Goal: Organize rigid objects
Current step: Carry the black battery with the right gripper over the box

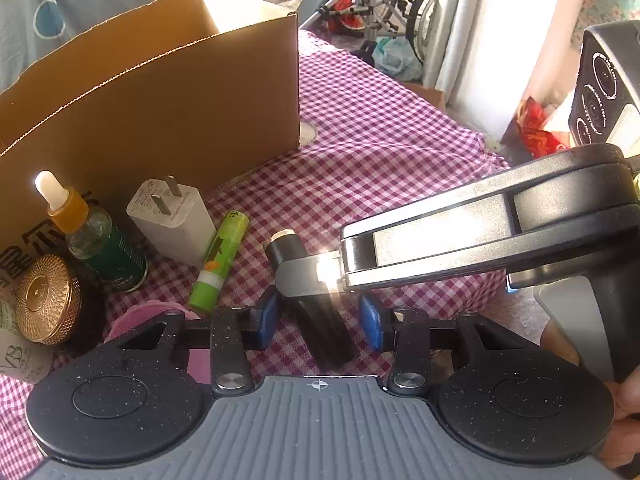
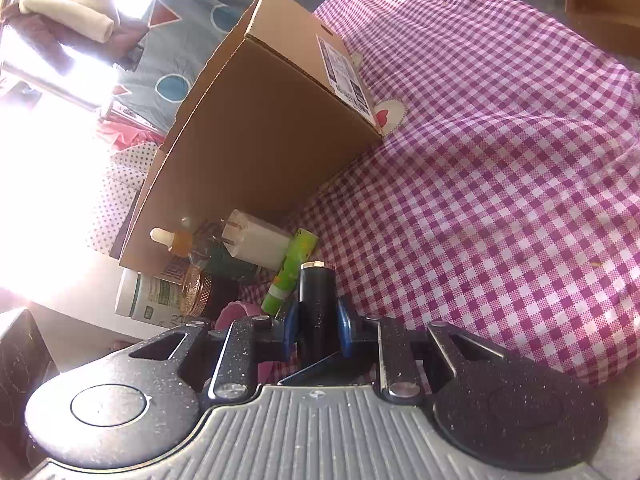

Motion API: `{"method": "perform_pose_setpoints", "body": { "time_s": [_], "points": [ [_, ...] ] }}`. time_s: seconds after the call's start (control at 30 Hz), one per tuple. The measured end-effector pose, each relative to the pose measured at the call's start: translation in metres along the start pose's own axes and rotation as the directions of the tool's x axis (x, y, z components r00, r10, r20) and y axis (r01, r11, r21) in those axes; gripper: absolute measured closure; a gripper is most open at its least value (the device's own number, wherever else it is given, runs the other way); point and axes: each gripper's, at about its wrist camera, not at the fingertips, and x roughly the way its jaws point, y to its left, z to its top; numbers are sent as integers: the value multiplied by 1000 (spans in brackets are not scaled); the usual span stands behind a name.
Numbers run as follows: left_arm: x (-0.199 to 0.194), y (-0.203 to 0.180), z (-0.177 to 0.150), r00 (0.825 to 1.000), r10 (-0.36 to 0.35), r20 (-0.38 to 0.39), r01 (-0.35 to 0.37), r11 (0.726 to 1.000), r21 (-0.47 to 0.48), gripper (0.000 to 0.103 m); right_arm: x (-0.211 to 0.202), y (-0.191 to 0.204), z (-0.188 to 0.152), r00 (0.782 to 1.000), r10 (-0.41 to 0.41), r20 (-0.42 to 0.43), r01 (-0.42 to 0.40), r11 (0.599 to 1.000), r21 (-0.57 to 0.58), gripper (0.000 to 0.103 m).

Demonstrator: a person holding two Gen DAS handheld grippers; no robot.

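Early days: right gripper [image 2: 317, 330] clamped on black tube [image 2: 316, 304], not yet boxed. Left gripper [image 1: 318, 322] narrow, astride that tube without touching. Still loose at ten o'clock beside cardboard box [image 1: 168, 92]: charger [image 1: 172, 220], dropper bottle [image 1: 92, 236], green stick [image 1: 220, 260].

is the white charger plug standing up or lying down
Lying down. The white charger plug rests on its side on the checked cloth, prongs pointing toward the cardboard box, beside the green tube.
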Motion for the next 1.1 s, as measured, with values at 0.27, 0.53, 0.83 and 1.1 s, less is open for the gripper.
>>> {"method": "perform_pose_setpoints", "body": {
  "time_s": [0.27,0.53,0.83,1.1],
  "points": [
    [-7,-2,-1,1000,1,24,-1,1000,4,65,-7,5,-3,1000,-2,20,2,1000,5,80],
    [-36,-4,-3,995,1,98,-1,1000,3,65,-29,32,-5,997,12,71,-9,999,-37,80],
    [-96,5,4,965,43,260,-40,999,-14,65,-60,102,-3,985,66,158,-35,981,-191,80],
    [-145,49,31,915,164,369,-138,986,-98,65,-48,186,31,973,181,146,-117,923,-367,80]
  ]
}}
